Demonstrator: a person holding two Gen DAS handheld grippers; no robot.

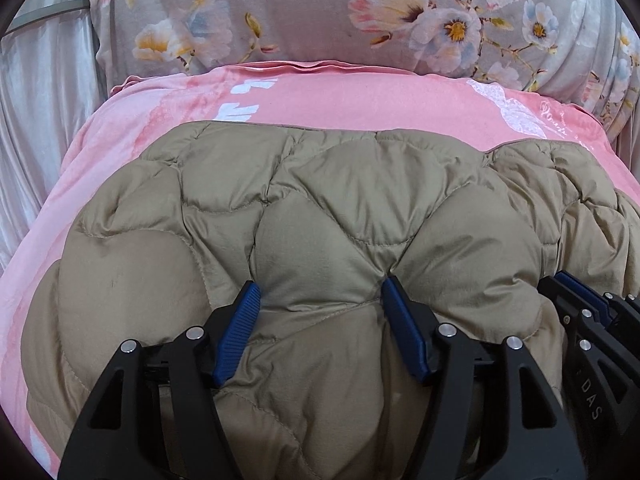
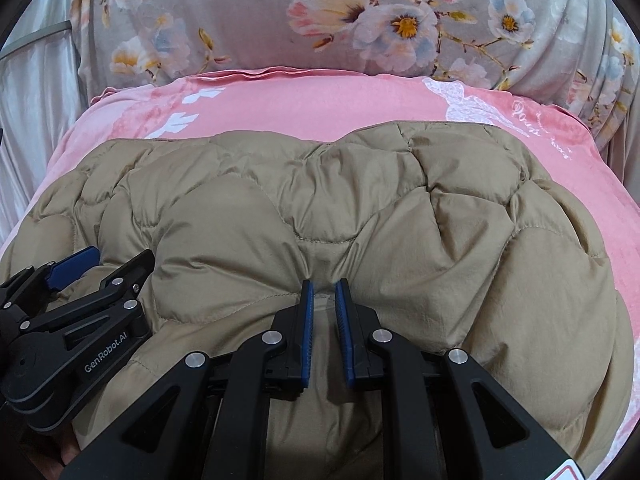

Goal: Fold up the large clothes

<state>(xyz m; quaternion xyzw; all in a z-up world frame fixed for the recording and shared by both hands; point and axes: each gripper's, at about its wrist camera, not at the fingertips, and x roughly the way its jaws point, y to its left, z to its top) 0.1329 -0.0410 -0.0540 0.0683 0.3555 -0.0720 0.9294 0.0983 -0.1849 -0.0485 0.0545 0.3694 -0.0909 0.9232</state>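
A tan quilted puffer jacket (image 1: 320, 208) lies bunched on a pink bedsheet (image 1: 360, 96); it also fills the right wrist view (image 2: 320, 208). My left gripper (image 1: 320, 292) is open, its blue fingers pressed into a puffy fold near the jacket's near edge. My right gripper (image 2: 325, 288) is shut on a thin pinch of jacket fabric at the near edge. The right gripper shows at the right edge of the left wrist view (image 1: 580, 292), and the left gripper at the left of the right wrist view (image 2: 88, 264). The two grippers sit side by side.
A grey floral pillow or duvet (image 1: 360, 12) lies across the far end of the bed, also in the right wrist view (image 2: 320, 12). A pale silvery curtain (image 1: 44, 100) hangs at the left. The pink sheet (image 2: 320, 100) shows around the jacket.
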